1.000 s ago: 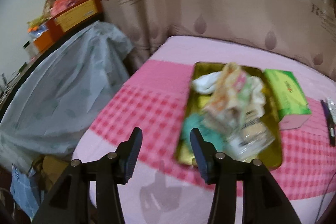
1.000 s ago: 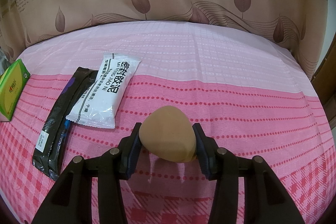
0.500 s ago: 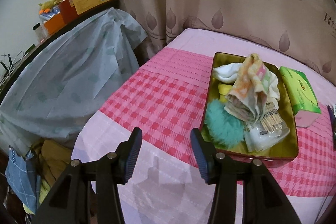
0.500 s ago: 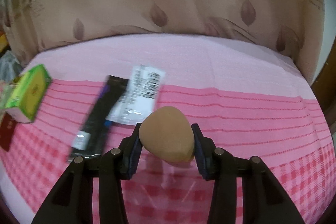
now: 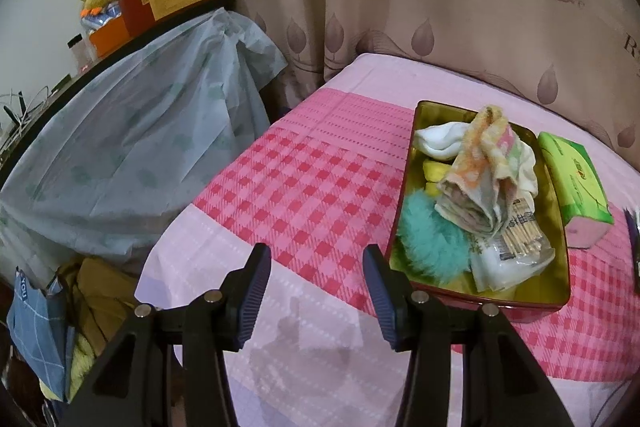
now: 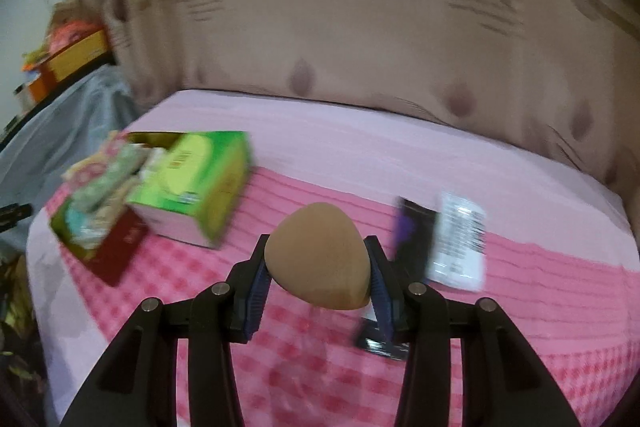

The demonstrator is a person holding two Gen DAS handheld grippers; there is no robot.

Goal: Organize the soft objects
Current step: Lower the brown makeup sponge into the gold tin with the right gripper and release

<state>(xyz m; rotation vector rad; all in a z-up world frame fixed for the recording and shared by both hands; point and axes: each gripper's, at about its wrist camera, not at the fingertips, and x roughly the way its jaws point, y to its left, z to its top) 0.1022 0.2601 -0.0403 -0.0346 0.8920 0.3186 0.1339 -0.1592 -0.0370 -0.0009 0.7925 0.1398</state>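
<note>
Both grippers differ: right gripper is carrying the sponge, now swinging toward the tray ahead-left; left gripper is hanging wide, empty.

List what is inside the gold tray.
In the tray: a white sock, a folded striped towel, a teal puff, yellow pieces and a clear pack of sticks. Whatever lies under the towel is covered.
</note>
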